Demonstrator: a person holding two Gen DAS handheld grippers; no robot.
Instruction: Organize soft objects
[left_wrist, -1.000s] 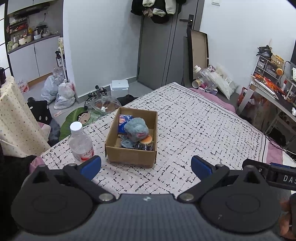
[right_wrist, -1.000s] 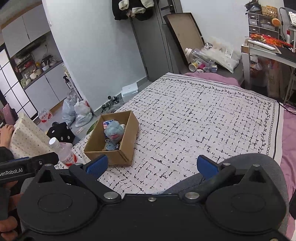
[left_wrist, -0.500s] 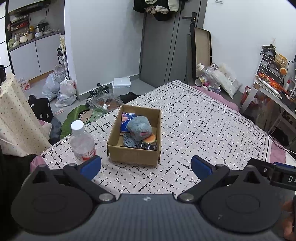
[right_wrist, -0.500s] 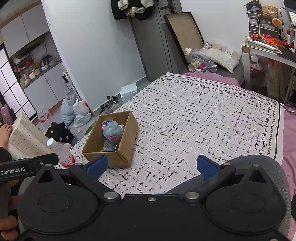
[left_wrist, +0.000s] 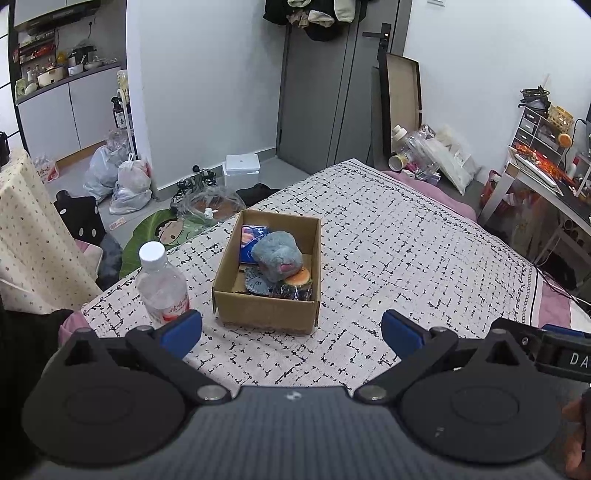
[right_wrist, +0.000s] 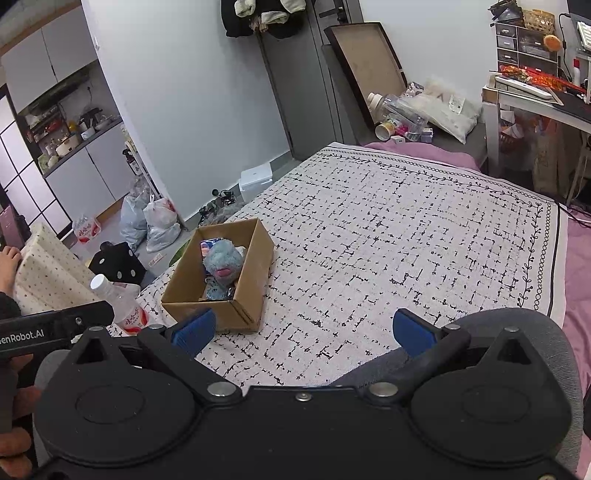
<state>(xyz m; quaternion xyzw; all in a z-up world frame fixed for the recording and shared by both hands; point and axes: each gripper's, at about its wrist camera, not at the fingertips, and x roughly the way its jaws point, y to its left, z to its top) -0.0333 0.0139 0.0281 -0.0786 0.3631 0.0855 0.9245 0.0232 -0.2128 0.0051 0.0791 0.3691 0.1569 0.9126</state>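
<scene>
1. A bed cover, white with a black broken-grid print, spreads across most of both views and carries everything else.
2. An open cardboard box sits on the cover near its left edge, long side running away from the cameras.
3. The left gripper hangs above the cover just short of the box, its blue-tipped fingers spread wide with nothing between them.
4. The right gripper is held further right and equally wide apart, also empty; its left fingertip overlaps the box's near corner in the right wrist view, though whether they touch cannot be told.
5. A clear plastic water bottle with a white cap and red label stands upright just left of the box.
6. A grey-blue plush toy with a pink patch lies inside the box, on top of the other contents.
7. A small blue packet leans at the box's far end, beside the plush.
8. A little burger-shaped toy rests against the box's right wall, just in front of the plush.
</scene>
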